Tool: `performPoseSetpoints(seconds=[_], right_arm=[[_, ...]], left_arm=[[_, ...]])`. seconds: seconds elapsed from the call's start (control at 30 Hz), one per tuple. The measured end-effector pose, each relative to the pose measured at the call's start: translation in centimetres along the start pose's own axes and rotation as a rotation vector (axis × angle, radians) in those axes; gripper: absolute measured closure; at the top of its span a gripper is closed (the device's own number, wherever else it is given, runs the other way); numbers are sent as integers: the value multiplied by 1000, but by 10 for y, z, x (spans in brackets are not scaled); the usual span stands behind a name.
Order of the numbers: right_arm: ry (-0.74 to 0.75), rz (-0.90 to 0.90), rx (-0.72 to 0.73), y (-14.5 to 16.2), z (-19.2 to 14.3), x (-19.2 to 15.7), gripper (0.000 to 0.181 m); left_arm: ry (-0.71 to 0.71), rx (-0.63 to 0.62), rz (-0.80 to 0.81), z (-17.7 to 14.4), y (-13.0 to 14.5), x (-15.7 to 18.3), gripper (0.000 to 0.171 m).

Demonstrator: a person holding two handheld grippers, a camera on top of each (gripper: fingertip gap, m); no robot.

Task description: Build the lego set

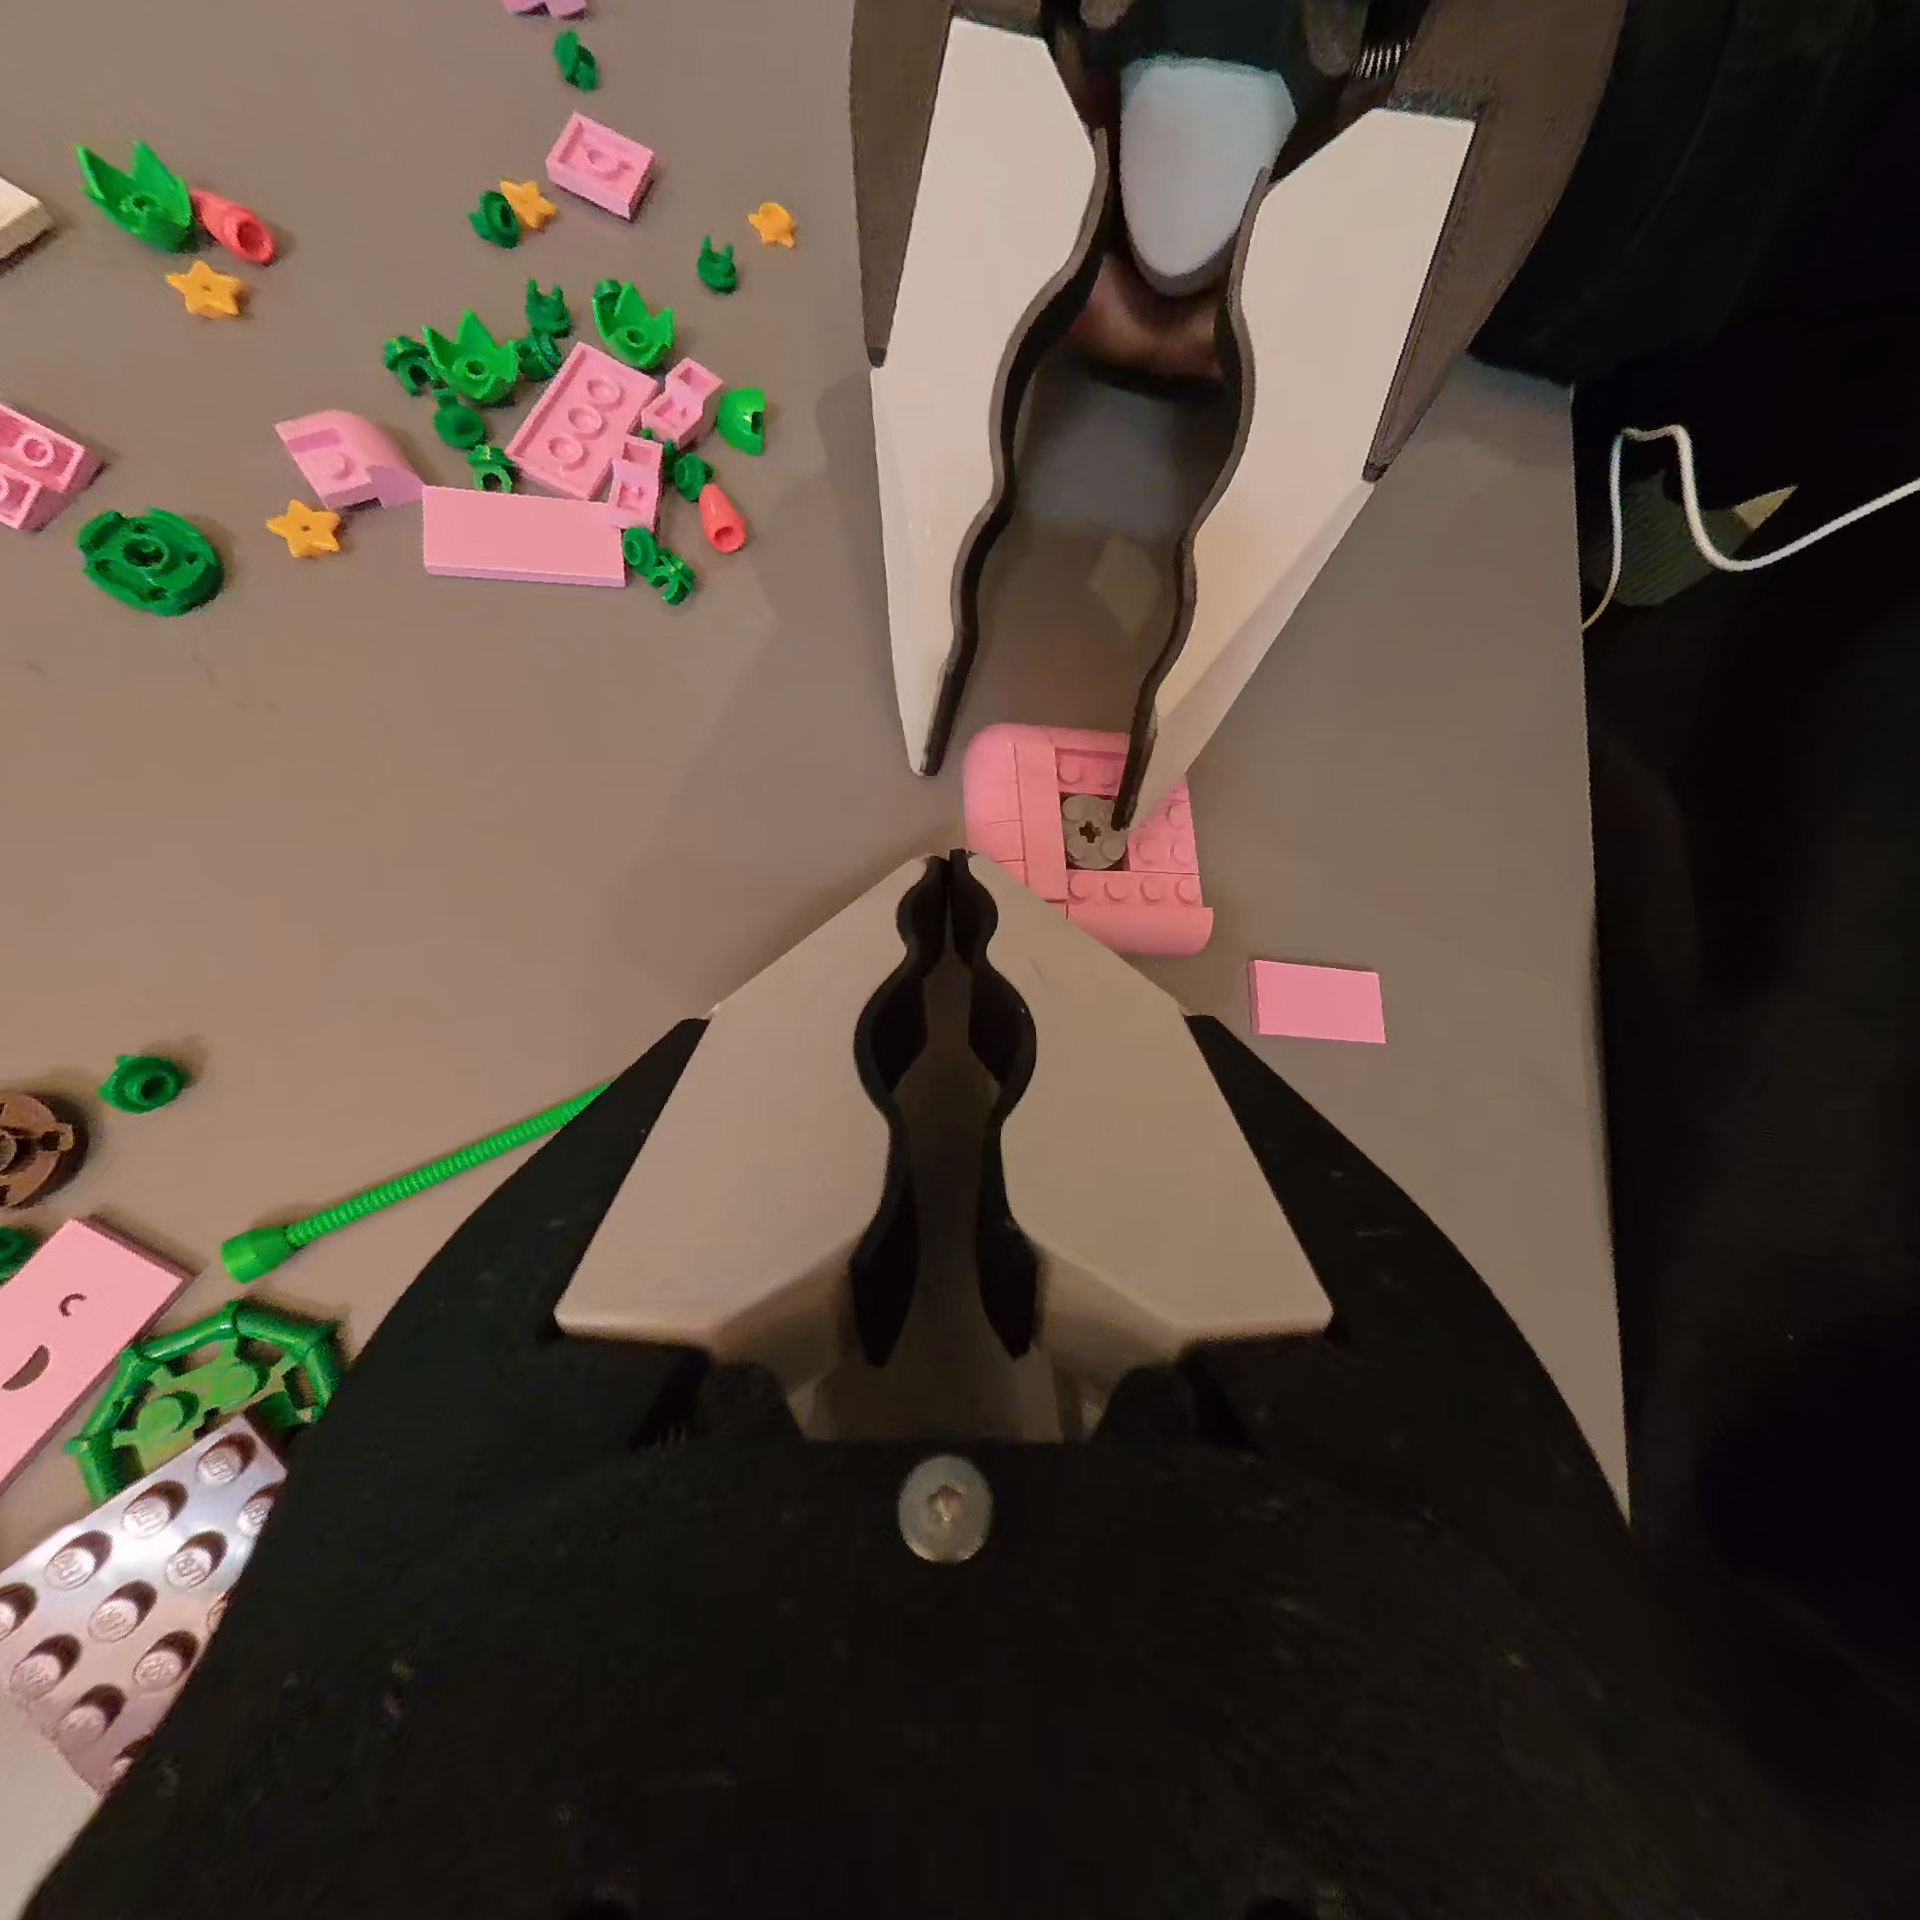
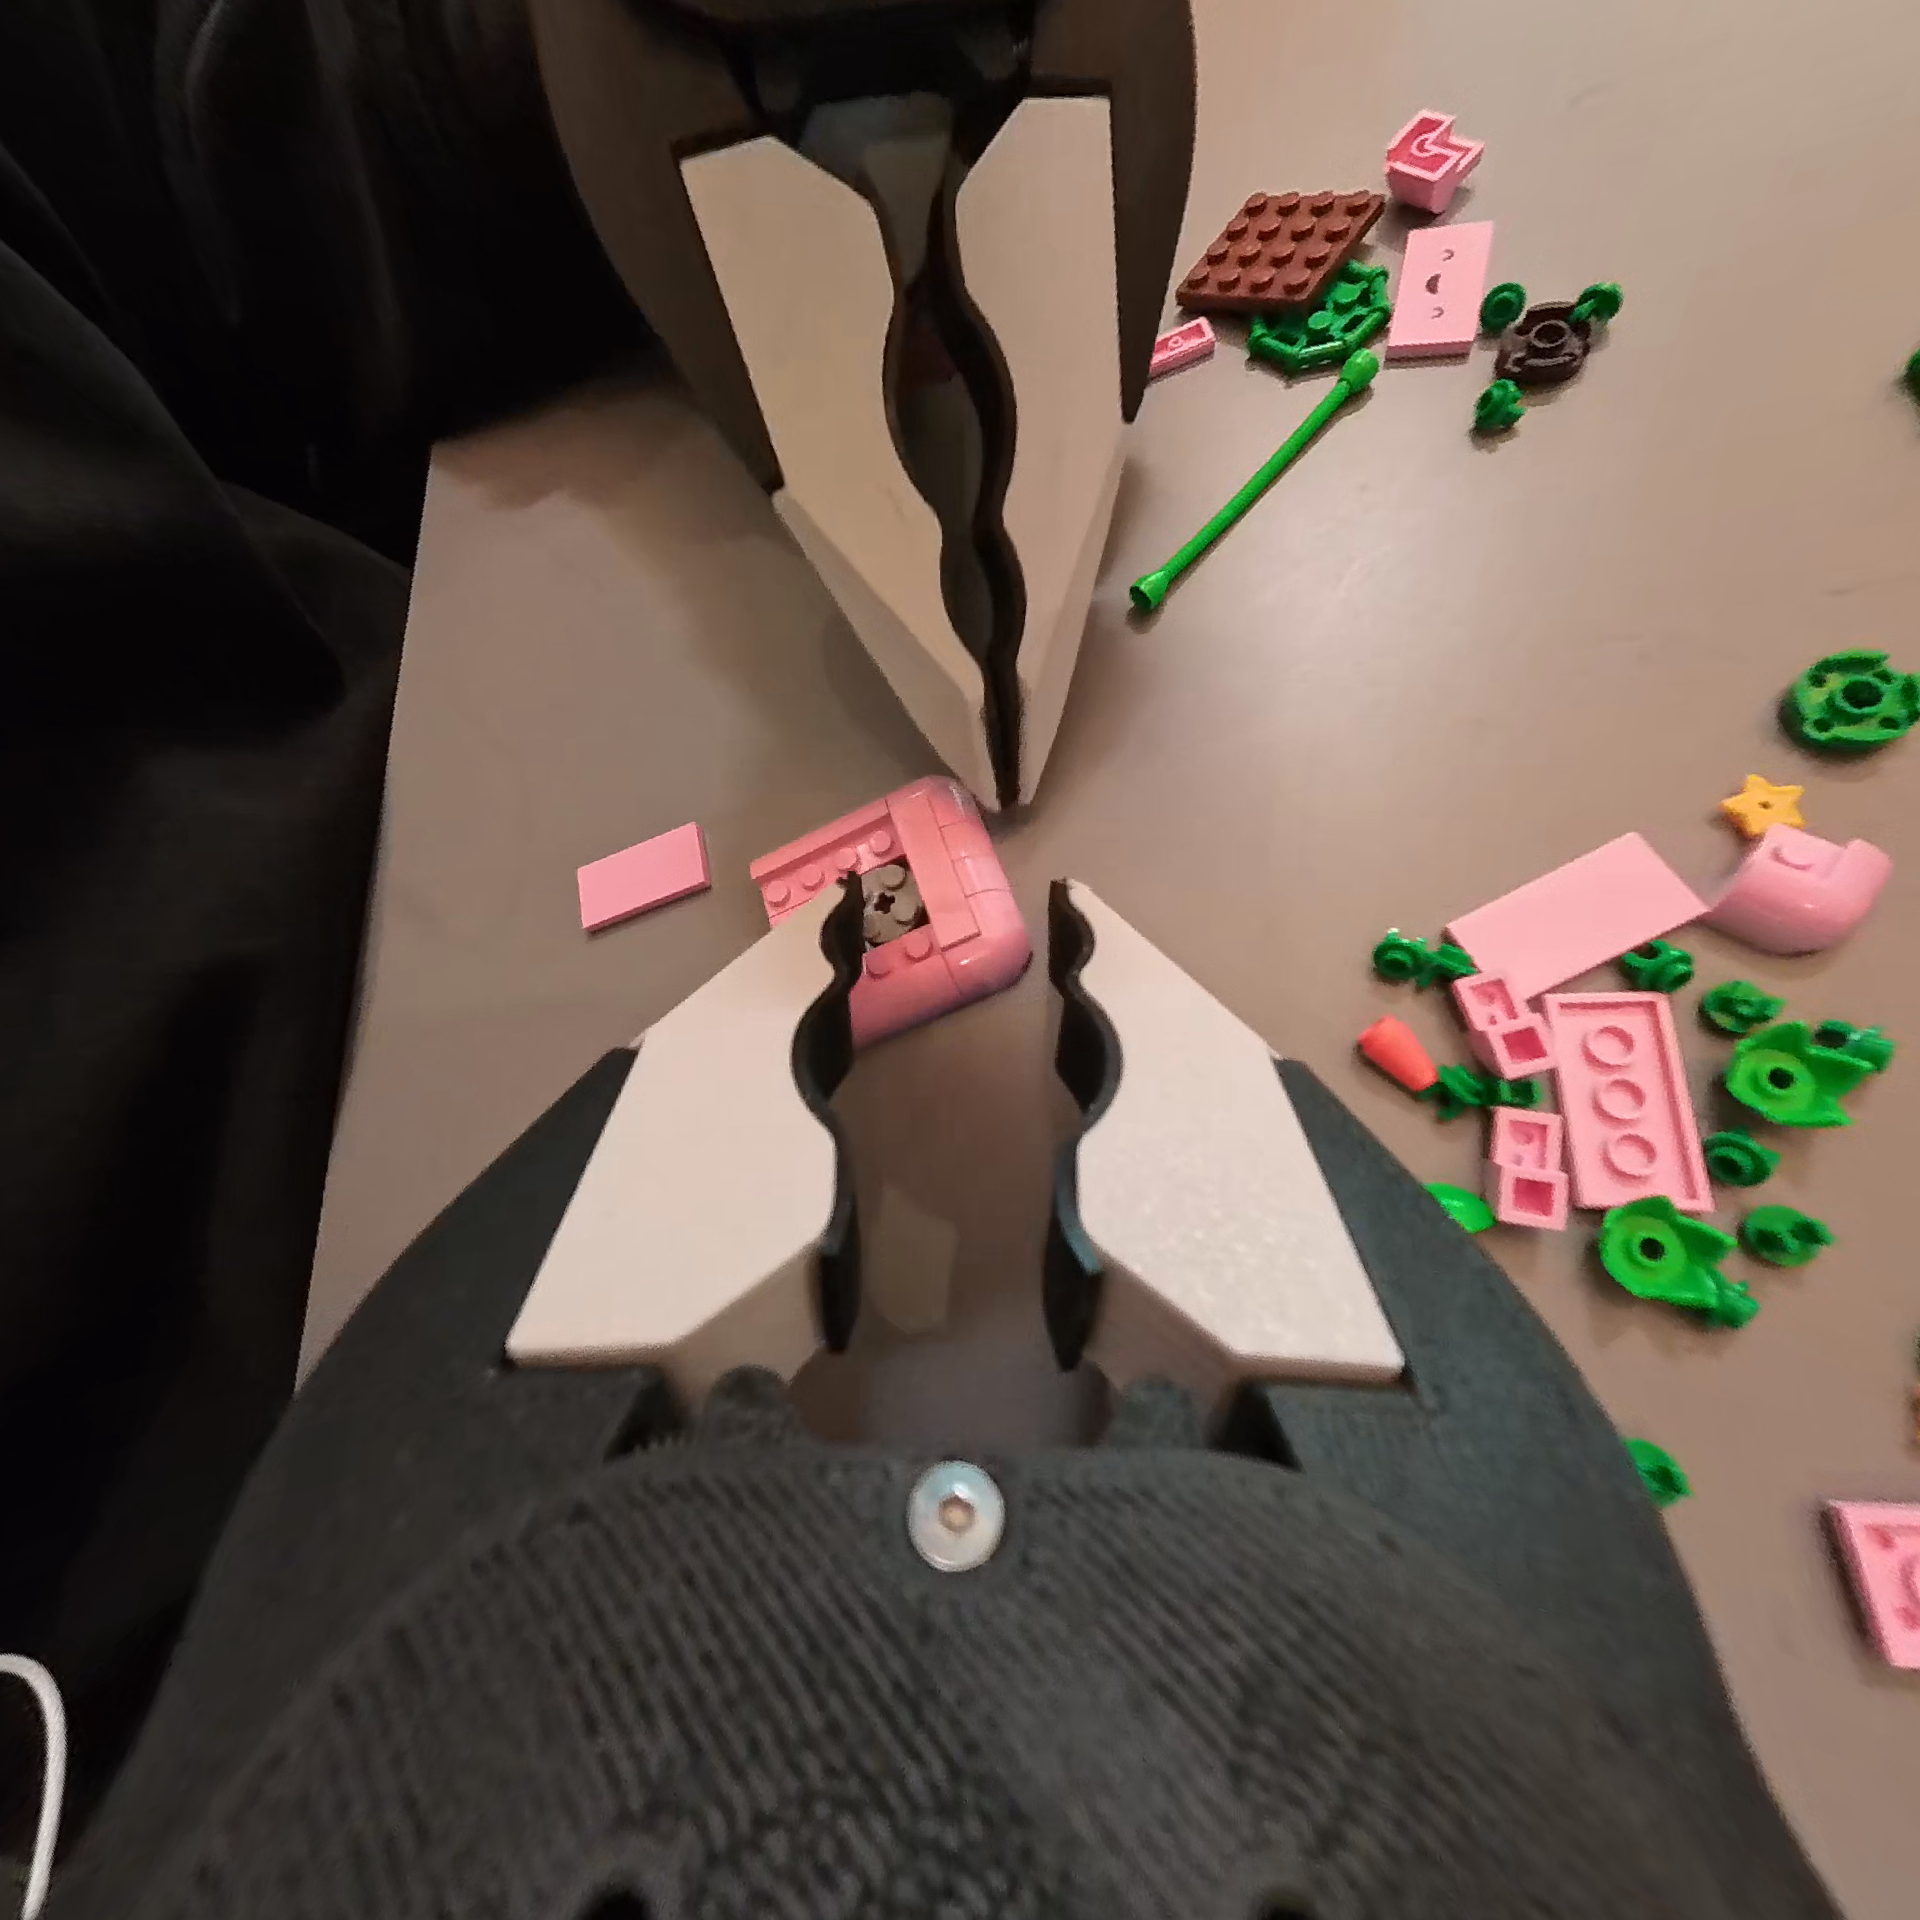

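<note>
Pink block assembly (image 1: pixel 1086 842) seen at frame centre, near bench (image 1: pixel 520 831) edge: partial walls built, grey round piece (image 1: pixel 1091 831) seated inside. Build judged early; most parts unused.

Left tongs (image 1: pixel 951 857) closed, nothing held, tip just beside assembly. Right tongs (image 2: pixel 956 899) parted wide, nothing gripped; one finger over grey piece.

Loose pink tile (image 1: pixel 1317 1001) lies just beside assembly. Green, pink, orange pieces scattered at upper left; brown plate (image 2: pixel 1283 249) seen upper right.

Bench plain grey-brown. Room dark; white cable (image 1: pixel 1683 499) at right.
</note>
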State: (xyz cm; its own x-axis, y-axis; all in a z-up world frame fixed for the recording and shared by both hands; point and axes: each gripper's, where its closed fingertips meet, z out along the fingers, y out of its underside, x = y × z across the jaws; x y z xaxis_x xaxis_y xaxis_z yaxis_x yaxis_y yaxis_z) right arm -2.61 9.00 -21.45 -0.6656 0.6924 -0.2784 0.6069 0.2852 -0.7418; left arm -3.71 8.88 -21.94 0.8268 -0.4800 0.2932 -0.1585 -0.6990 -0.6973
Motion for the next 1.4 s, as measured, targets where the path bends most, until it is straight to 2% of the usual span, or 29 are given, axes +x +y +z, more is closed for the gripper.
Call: performPoseSetpoints(seconds=[0.27, 0.47, 0.67, 0.77, 0.97, 1.07, 1.23, 1.3, 1.4], right_arm=[[21, -18, 39, -5, -4, 2, 152], [83, -169, 86, -17, -8, -4, 181], [105, -251, 105, -23, -5, -12, 181], [125, -233, 12, -8, 4, -3, 181], [110, -234, 113, -25, -8, -10, 181], [140, -237, 14, -9, 4, -4, 181], [112, -253, 111, -27, -6, -14, 181], [152, -234, -3, -9, 2, -2, 181], [144, -241, 51, -17, -4, -5, 181]], left_arm=[[37, 29, 22, -3, -3, 6, 164], [110, 45, 77, -6, -4, 20, 151], [111, 24, 82, -4, -1, 21, 150], [103, 7, 83, -2, 0, 20, 149], [90, -7, 80, 0, 2, 18, 151], [92, -8, 76, 0, 2, 18, 151], [96, -10, 69, 0, 2, 18, 151], [97, -10, 68, 0, 3, 18, 151], [96, -12, 66, 0, 3, 18, 150]])
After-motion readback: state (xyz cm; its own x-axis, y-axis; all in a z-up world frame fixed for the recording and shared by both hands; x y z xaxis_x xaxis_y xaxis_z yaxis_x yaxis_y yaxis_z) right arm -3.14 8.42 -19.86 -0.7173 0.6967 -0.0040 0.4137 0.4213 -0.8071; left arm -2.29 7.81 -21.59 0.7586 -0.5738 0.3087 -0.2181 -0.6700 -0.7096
